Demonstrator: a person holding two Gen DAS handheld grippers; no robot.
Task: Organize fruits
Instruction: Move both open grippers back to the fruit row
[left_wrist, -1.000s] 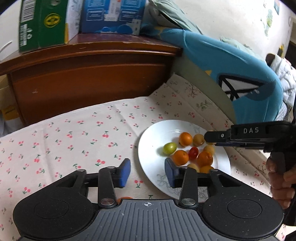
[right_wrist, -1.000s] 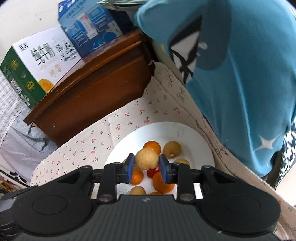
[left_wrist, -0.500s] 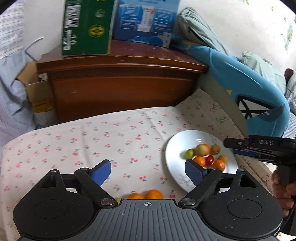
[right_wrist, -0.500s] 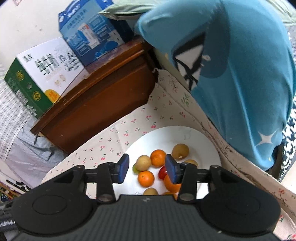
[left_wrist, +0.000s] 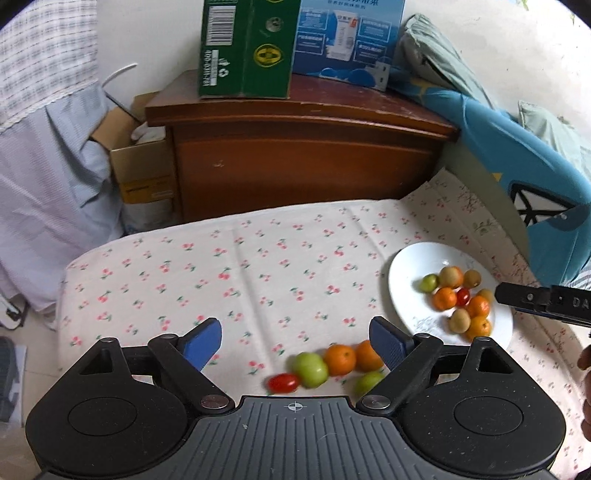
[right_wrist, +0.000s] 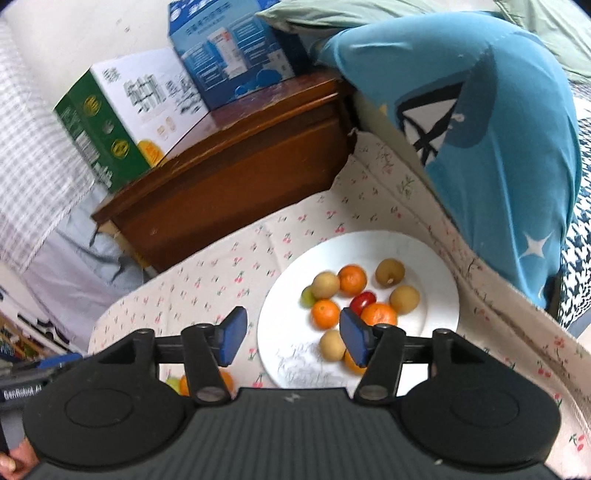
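A white plate (left_wrist: 408, 280) on the cherry-print cloth holds several small fruits: oranges, tan round fruits, a green one and a red tomato (left_wrist: 463, 296). It also shows in the right wrist view (right_wrist: 436, 269). Loose on the cloth lie a red tomato (left_wrist: 283, 382), a green fruit (left_wrist: 311, 369), two oranges (left_wrist: 340, 359) and another green fruit (left_wrist: 369, 382). My left gripper (left_wrist: 295, 341) is open and empty, just above these loose fruits. My right gripper (right_wrist: 291, 332) is open and empty over the plate's near left edge.
A wooden cabinet (left_wrist: 303, 155) stands behind the cloth with a green carton (left_wrist: 245, 48) and a blue carton (left_wrist: 347, 37) on top. A blue cushion (right_wrist: 480, 110) leans at the right. A cardboard box (left_wrist: 142, 173) sits on the floor at left.
My right gripper opened and let the tan fruit go onto the plate, then drew back. My left gripper opened wider and pulled back left, so the loose fruits came into view.
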